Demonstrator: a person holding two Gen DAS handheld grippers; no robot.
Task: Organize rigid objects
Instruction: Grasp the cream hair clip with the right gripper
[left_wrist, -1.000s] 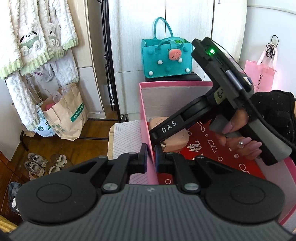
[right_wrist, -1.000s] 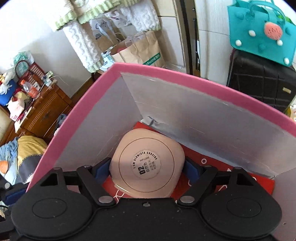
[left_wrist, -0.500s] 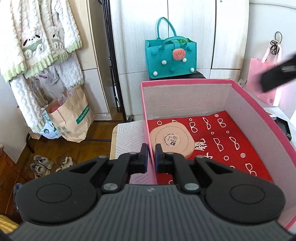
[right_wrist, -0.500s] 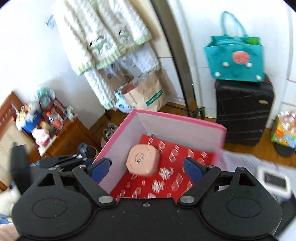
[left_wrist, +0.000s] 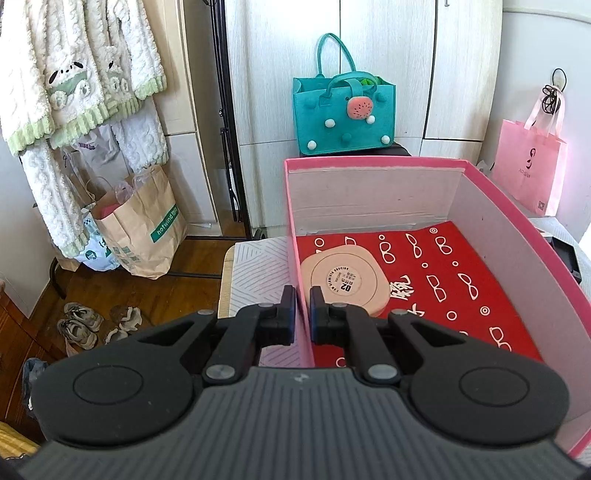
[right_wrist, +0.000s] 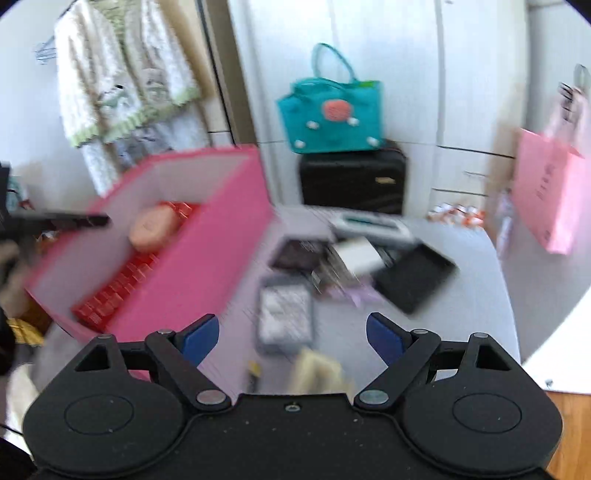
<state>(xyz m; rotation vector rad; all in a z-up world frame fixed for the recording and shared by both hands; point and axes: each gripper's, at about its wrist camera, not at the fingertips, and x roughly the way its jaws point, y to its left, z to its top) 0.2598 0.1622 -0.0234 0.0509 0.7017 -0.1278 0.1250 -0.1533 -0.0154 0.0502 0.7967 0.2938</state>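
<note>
My left gripper (left_wrist: 303, 314) is shut on the left wall of the pink box (left_wrist: 295, 236), one finger outside and one inside. Within the box a peach compact case (left_wrist: 345, 280) lies flat on the red patterned bottom, near the left wall. My right gripper (right_wrist: 293, 334) is open with nothing between its blue pads, out of the box and above the grey table. Below it, blurred, lie a grey-framed case (right_wrist: 284, 317), a black flat box (right_wrist: 413, 277), a white case (right_wrist: 360, 254) and a dark case (right_wrist: 301, 253). The pink box (right_wrist: 192, 251) with the peach case (right_wrist: 151, 225) sits to its left.
A teal felt bag (right_wrist: 332, 118) rests on a black suitcase (right_wrist: 352, 181) behind the table. A pink paper bag (right_wrist: 550, 195) hangs at the right. Left of the table are a clothes rack, a brown paper bag (left_wrist: 144, 225) and shoes (left_wrist: 79, 325) on the wooden floor.
My right gripper let go of the peach case, left it in the box, and swung out to the right over the table's items. My left gripper kept its hold on the box wall.
</note>
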